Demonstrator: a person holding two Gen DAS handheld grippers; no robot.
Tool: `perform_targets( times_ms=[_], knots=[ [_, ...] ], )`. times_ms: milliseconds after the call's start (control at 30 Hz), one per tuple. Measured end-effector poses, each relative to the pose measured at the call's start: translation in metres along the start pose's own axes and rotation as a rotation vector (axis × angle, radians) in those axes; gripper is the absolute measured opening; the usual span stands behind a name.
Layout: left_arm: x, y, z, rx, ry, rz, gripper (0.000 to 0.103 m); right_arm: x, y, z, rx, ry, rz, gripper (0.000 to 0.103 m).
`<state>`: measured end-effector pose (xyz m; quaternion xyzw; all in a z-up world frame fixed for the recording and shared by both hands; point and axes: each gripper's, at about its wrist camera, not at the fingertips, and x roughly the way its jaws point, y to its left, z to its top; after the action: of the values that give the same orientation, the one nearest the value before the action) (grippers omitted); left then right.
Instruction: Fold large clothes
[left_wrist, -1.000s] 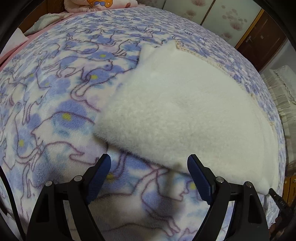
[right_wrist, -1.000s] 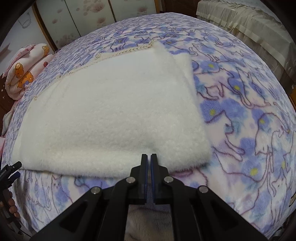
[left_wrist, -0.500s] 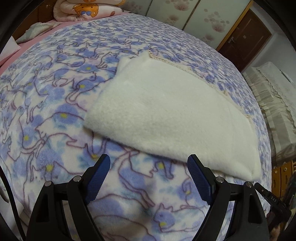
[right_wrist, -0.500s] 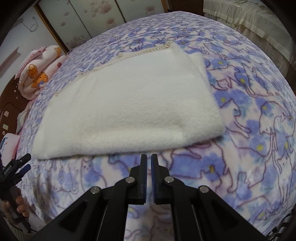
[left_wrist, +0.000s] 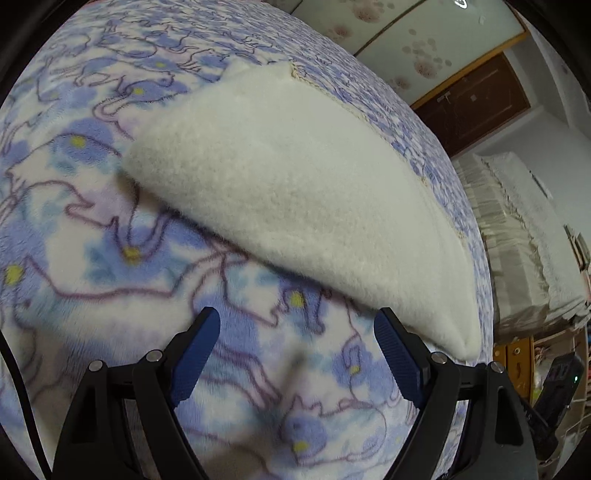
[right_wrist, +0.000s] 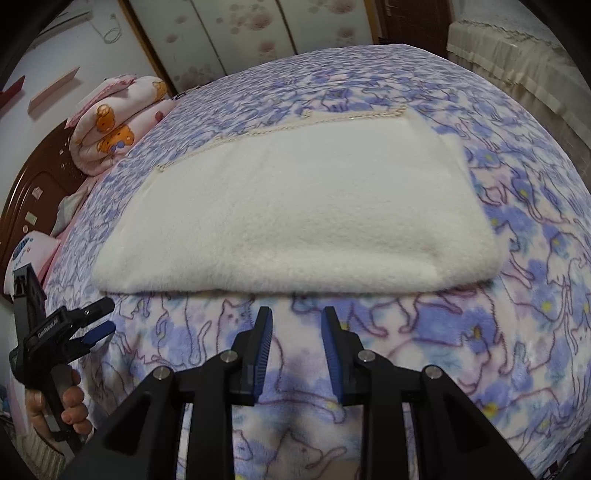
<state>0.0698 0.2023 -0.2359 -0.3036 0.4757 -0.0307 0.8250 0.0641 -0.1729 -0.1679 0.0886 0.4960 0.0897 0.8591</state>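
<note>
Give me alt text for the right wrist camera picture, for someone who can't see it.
A folded white fleece lies flat on a bed under a purple cat-print blanket. In front, the right claw hovers over the blanket, partly open and empty, its jaws having just opened. The left claw shows at the left edge.

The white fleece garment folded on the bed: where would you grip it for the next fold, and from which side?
Probably the near right corner of the white fleece garment, approached from the bed's near edge. The corner is thick, rounded and overhangs nothing, so one finger should slide under along the cat-print blanket. The right gripper, its jaws just opened and empty, already faces that edge.
</note>
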Motion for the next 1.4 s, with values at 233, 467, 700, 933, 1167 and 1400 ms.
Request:
perform_targets(
  times_ms=[233, 467, 700, 933, 1167, 1400],
  knots=[
    [0.028, 0.008, 0.025, -0.016, -0.101, -0.021, 0.084, 0.017, 0.011, 0.009, -0.047, -0.005, 0.034, 0.027],
    [0.054, 0.004, 0.067, -0.034, -0.182, -0.012, 0.084, 0.039, 0.019, 0.033, -0.066, -0.031, 0.061, 0.027],
    [0.059, -0.016, 0.096, -0.048, -0.303, 0.038, 0.054, 0.066, 0.041, 0.08, -0.146, -0.105, 0.009, 0.027],
    [0.027, -0.041, 0.093, 0.079, -0.367, 0.094, 0.02, 0.102, 0.076, 0.12, -0.232, -0.134, 0.0, 0.016],
    [-0.008, -0.109, 0.082, 0.259, -0.454, 0.072, 0.019, 0.14, 0.083, 0.103, -0.252, -0.058, -0.034, 0.016],
    [-0.019, -0.192, 0.07, 0.414, -0.465, 0.038, 0.019, 0.138, 0.039, 0.115, -0.066, 0.035, 0.221, 0.015]
  ],
)
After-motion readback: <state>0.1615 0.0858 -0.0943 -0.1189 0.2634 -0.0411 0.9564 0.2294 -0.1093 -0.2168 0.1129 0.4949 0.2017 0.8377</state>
